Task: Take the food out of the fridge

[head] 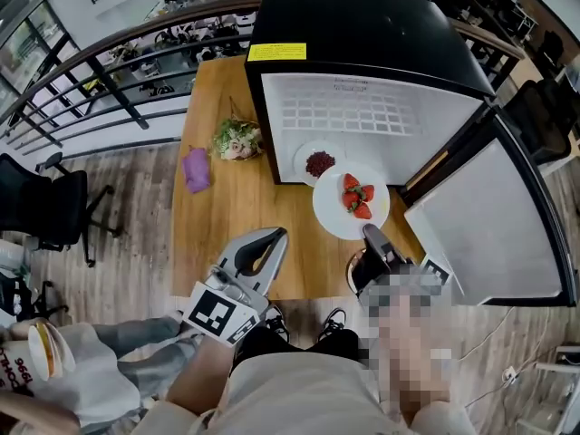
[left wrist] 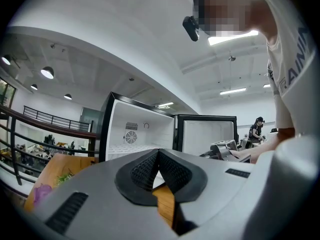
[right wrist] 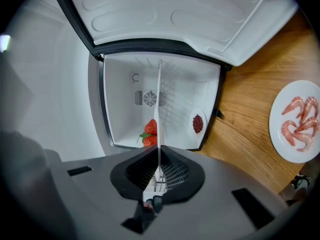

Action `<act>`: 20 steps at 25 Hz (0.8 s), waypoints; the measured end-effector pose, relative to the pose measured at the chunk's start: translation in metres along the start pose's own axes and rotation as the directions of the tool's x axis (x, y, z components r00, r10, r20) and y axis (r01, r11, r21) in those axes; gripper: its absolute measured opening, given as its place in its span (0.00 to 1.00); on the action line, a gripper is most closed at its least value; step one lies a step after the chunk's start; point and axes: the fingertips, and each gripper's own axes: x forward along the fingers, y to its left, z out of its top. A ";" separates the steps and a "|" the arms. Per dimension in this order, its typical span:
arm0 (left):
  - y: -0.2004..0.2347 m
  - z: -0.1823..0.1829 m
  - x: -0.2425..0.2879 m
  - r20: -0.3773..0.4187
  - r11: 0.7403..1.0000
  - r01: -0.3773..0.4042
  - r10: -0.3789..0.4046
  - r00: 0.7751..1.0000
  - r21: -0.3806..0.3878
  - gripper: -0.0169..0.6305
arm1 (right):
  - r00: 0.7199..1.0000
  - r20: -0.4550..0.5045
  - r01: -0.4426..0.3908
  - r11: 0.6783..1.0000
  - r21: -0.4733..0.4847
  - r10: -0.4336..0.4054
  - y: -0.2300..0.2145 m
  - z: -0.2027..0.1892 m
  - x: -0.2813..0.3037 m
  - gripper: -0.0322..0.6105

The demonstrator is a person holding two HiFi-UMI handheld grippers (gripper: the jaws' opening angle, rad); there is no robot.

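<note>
A black fridge stands on a wooden table with its door swung open to the right. In front of its mouth is a white plate of strawberries. My right gripper is shut on the near rim of that plate. In the right gripper view the plate shows edge-on between the jaws, with the strawberries beyond. A small plate of red beans sits at the fridge's front edge. My left gripper is shut and holds nothing, hovering over the table's near side.
A leafy bunch and a purple item lie on the table left of the fridge. A plate of shrimp rests on the wood. A railing and a black chair stand to the left.
</note>
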 end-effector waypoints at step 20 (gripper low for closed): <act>-0.021 -0.017 0.004 -0.054 1.000 0.031 -0.031 0.998 0.001 0.04 | 0.978 -0.192 0.084 0.996 0.001 -0.083 -0.133 -0.088 -0.060 0.10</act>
